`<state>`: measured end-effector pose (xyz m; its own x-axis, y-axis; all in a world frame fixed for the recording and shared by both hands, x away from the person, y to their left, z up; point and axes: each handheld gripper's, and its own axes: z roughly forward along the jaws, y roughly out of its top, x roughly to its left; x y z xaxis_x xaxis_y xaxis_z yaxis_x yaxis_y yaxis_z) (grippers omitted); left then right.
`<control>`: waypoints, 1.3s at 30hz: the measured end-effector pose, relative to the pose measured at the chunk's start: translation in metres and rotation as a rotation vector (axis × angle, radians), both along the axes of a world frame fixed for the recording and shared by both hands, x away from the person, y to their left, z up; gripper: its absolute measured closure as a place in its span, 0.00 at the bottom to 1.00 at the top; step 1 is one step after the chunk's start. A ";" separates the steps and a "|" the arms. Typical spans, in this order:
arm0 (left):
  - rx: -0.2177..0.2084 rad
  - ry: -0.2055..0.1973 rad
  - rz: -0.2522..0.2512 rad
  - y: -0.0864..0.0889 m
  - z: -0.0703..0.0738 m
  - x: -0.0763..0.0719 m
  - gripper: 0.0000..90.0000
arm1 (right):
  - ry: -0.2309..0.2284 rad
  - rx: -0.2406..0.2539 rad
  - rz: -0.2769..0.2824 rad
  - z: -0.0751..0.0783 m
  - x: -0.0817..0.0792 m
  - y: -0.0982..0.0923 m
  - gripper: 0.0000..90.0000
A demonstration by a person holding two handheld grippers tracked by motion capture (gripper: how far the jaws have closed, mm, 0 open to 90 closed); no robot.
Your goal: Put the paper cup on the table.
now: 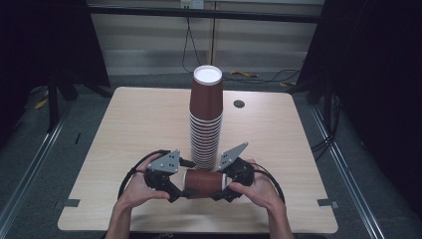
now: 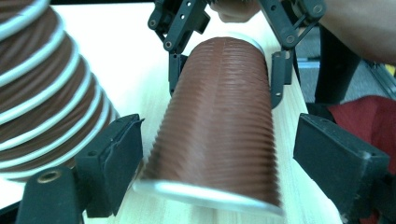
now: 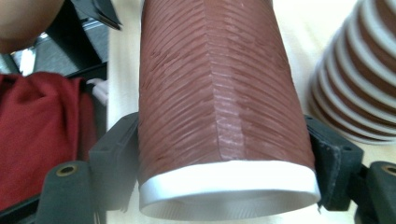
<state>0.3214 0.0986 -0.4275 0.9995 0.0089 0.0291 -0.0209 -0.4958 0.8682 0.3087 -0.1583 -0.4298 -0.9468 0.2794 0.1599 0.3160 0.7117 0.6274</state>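
Both grippers met at lower centre: the right gripper (image 1: 225, 191) clamped a ribbed brown cup (image 1: 203, 182) lying sideways, while the left gripper (image 1: 180, 191) stood narrowly apart around its other end. Behind them rose a tall stack of nested cups (image 1: 205, 117).

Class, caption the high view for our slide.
Two grippers hold a brown cup sideways before a tall cup stack on the table.

Both forearms come in low and angle inward, each hand wrapped round its gripper. The left gripper (image 1: 180, 191) and right gripper (image 1: 222, 190) face each other, jaws level. The right jaws are clamped; the left stand apart.
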 end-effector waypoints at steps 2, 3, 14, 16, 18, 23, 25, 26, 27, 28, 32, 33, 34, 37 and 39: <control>-0.037 0.006 0.041 0.004 -0.003 0.001 0.17 | -0.003 0.006 -0.017 0.000 0.000 -0.003 0.25; -0.044 0.011 0.060 0.005 -0.005 0.002 0.17 | -0.003 0.018 -0.019 0.000 0.001 -0.004 0.25; -0.155 0.043 0.179 0.024 -0.016 0.001 0.17 | -0.012 0.101 -0.098 -0.008 -0.001 -0.020 0.25; -0.167 0.054 0.184 0.026 -0.017 0.000 0.17 | -0.016 0.109 -0.110 -0.011 -0.001 -0.023 0.25; -0.182 0.055 0.180 0.027 -0.018 -0.002 0.17 | -0.017 0.136 -0.116 -0.012 -0.002 -0.025 0.25; -0.211 0.059 0.188 0.030 -0.019 -0.006 0.17 | -0.028 0.165 -0.125 -0.014 -0.001 -0.027 0.25; -0.216 0.057 0.185 0.031 -0.019 -0.007 0.17 | -0.025 0.182 -0.129 -0.015 -0.001 -0.027 0.25; -0.217 0.058 0.186 0.030 -0.019 -0.008 0.17 | -0.034 0.192 -0.136 -0.016 -0.001 -0.028 0.25; -0.213 0.055 0.187 0.031 -0.019 -0.008 0.17 | -0.038 0.204 -0.138 -0.016 -0.002 -0.028 0.25; -0.216 0.058 0.191 0.031 -0.019 -0.009 0.17 | -0.034 0.218 -0.140 -0.017 -0.002 -0.029 0.25; -0.223 0.059 0.198 0.031 -0.019 -0.008 0.17 | -0.053 0.259 -0.146 -0.020 -0.007 -0.032 0.24; -0.226 0.062 0.198 0.031 -0.020 -0.008 0.17 | -0.054 0.268 -0.147 -0.020 -0.007 -0.033 0.24; -0.229 0.062 0.196 0.032 -0.021 -0.008 0.17 | -0.057 0.282 -0.141 -0.020 -0.008 -0.034 0.24; -0.251 0.074 0.191 0.033 -0.022 -0.008 0.17 | -0.067 0.306 -0.145 -0.020 -0.010 -0.036 0.24; -0.255 0.073 0.191 0.033 -0.023 -0.009 0.17 | -0.075 0.318 -0.143 -0.021 -0.010 -0.036 0.24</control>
